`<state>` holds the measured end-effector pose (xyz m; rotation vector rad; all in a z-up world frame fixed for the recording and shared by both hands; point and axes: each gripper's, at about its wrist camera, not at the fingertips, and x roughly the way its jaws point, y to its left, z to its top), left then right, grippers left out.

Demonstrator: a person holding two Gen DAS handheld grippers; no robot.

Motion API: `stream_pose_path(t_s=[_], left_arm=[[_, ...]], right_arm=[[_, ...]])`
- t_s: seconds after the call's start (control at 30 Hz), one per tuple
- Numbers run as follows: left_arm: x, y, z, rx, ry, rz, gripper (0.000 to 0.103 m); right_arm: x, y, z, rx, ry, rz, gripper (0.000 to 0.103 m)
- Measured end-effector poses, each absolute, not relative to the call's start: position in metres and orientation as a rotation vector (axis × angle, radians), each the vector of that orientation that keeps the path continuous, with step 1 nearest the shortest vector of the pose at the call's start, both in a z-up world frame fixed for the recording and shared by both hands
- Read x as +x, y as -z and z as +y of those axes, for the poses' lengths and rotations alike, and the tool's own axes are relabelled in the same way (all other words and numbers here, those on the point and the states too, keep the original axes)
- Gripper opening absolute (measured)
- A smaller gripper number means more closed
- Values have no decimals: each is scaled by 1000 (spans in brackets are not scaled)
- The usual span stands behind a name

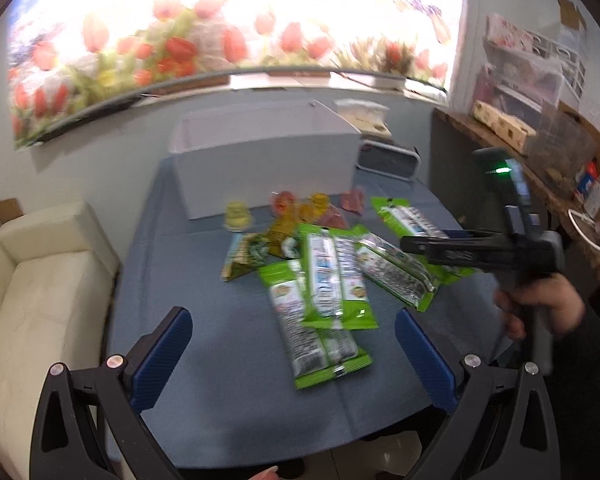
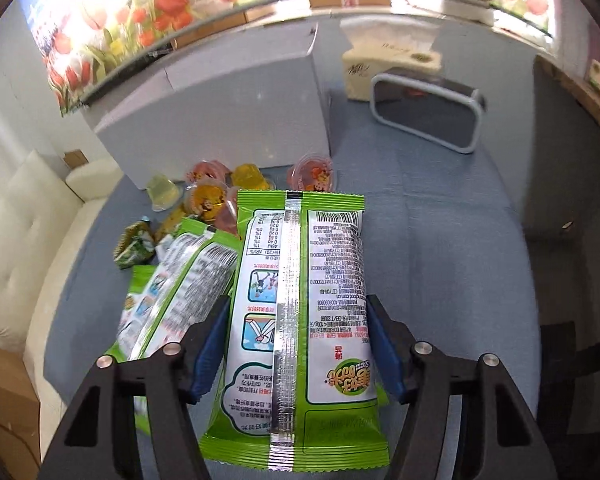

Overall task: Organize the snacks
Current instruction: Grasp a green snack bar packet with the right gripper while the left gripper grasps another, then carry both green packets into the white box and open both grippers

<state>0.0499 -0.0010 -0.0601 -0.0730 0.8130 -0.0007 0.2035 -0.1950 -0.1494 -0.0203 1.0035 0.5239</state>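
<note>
- My right gripper (image 2: 296, 344) straddles the green snack packet (image 2: 296, 320); its blue pads (image 2: 210, 344) cover the packet's side edges, so I cannot tell if they press.
- The packets (image 2: 172, 280) to its left overlap; their lower ends are hidden behind my finger.
- From my left wrist, the jelly cups (image 1: 240, 216) near the table's (image 1: 204, 320) far edge are blurred.

table (image 1: 220, 380): blue cloth | snack packets (image 1: 324, 280) | jelly cups (image 1: 240, 216) | white box (image 1: 268, 168)
</note>
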Motion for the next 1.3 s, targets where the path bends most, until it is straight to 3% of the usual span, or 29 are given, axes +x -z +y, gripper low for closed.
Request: stream_pose_path(t_s=[0.37,0.7,0.83,1.3], left_arm=[[158,138,-35,29,-40,974,103],[195,186,-44,111,-43,1040,103],[200,184,-40,95,-62,1041,70],[167,116,-4,-79,-1,918,68]], right_arm=[[141,123,-257,35,-445,934,69],[115,126,-282,100,-439,957,70],[111,123,-283,99,-445,946,70],[130,106,-252,75,-510,897,70]])
